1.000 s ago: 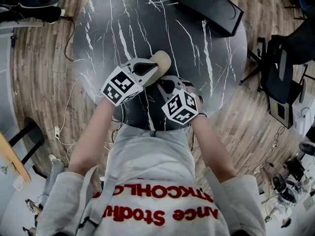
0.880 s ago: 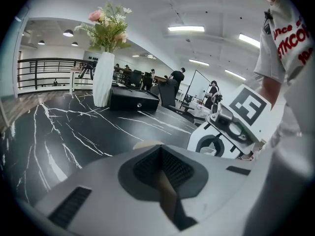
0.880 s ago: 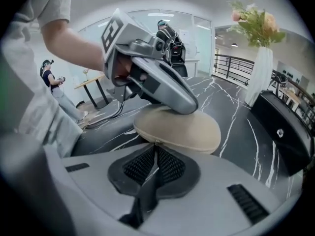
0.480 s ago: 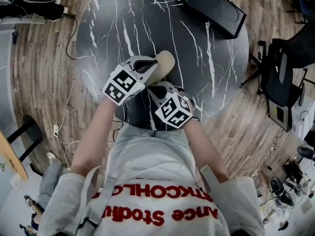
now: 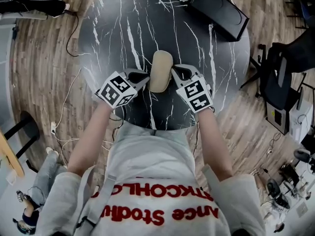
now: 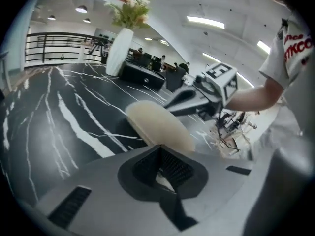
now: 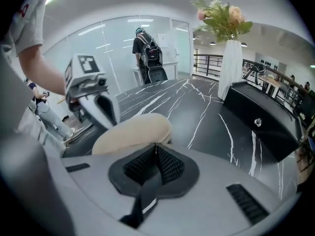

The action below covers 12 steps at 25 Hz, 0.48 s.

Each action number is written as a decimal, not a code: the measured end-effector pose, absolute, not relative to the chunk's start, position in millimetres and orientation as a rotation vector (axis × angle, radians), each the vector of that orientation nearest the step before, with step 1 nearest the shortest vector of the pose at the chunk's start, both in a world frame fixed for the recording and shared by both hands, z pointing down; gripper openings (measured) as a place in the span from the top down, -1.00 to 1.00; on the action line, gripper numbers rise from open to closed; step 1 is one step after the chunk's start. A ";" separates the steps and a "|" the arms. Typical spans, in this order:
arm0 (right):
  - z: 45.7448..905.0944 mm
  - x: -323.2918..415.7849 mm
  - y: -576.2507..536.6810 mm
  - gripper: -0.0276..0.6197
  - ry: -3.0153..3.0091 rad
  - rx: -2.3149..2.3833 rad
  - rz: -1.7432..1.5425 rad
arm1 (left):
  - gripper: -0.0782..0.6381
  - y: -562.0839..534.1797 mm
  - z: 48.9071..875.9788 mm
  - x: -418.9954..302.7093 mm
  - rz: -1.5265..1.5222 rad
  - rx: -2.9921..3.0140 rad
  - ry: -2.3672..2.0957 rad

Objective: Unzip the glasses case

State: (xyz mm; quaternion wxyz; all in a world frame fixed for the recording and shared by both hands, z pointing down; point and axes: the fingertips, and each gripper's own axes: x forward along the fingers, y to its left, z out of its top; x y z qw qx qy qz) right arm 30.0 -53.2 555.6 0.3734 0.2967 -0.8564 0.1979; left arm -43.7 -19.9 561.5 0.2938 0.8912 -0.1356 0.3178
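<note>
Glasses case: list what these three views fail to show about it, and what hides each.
- Zip and pull on the glasses case: too small in the head view.
- Its near edge: the left gripper covers it in its own view, the right gripper in its own.

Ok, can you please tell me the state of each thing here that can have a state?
glasses case: closed, lying flat on the table.
left gripper: shut on the case's edge; a pale strip shows between its pads.
right gripper: shut, at the case's other edge, nothing seen between its jaws.
vase: upright, with flowers in it.
black box: lying flat on the table.
</note>
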 end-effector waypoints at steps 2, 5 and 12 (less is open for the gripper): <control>552.9 23.3 -61.4 0.86 -2.214 0.740 0.472 | 0.78 6.9 563.4 -28.2 0.893 2.393 -0.274; 551.6 15.3 -65.3 0.86 -2.195 0.620 0.338 | 0.78 17.4 563.0 -18.0 0.860 2.379 -0.271; 551.8 40.0 -11.6 0.53 -2.205 0.123 0.342 | 0.78 -27.6 514.4 -16.8 0.676 2.421 -0.393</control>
